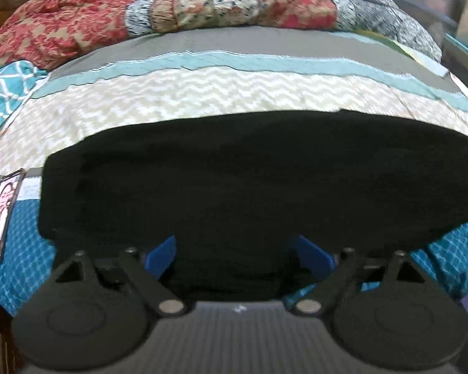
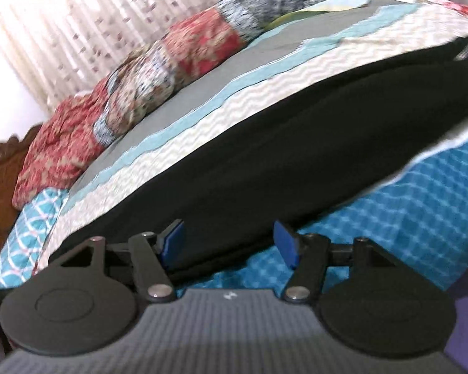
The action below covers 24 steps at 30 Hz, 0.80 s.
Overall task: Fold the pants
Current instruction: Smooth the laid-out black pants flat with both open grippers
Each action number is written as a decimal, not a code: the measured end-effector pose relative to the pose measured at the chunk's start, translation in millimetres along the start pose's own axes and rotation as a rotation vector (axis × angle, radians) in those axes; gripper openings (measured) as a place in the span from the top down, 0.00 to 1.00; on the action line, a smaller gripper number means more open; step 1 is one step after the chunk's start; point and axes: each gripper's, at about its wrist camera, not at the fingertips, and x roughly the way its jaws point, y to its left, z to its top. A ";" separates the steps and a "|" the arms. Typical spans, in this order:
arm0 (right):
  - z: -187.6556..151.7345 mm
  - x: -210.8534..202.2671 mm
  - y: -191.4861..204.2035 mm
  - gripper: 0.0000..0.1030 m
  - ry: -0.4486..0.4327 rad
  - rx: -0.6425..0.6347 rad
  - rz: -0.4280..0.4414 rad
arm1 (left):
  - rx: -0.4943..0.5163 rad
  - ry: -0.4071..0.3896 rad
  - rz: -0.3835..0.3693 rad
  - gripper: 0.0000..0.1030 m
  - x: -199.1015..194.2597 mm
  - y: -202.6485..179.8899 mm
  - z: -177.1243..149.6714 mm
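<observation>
Pants (image 1: 249, 180), black and matte, lie spread flat across the near part of a bed, a wide dark slab of soft cloth with a fairly straight far edge and a rounded left corner. In the right wrist view the same pants (image 2: 265, 162) run as a long dark band from near left to far right, with a folded lip along the near edge.

The left gripper (image 1: 237, 254) hangs over the near edge of the pants. Its blue pads (image 1: 162, 254) stand wide apart, with black cloth showing in the gap; neither pad appears to press on it. The right gripper (image 2: 231, 243) has its jaws partly apart. Its left blue pad (image 2: 173, 240) sits over the edge of the pants, while the other lies over the bedcover; whether it touches the cloth cannot be told.

Under the pants is a quilted bedcover (image 1: 25, 265) in teal with a fine white lattice print. Just left of the pants lies a small flat card (image 1: 1, 212) with a dark rim. Beyond the pants the cover changes to a cream zigzag band (image 1: 202, 96), then a pale blue strip, then plain grey. Farthest off, a rumpled patchwork quilt (image 1: 221, 3) in red floral, beige and speckled blue-grey is heaped along the bed. A pale patterned curtain (image 2: 62, 21) hangs behind.
</observation>
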 end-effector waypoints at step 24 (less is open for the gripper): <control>-12.8 13.1 26.9 0.28 0.132 -0.036 0.015 | 0.012 0.039 0.008 0.00 -5.3 -16.0 -19.6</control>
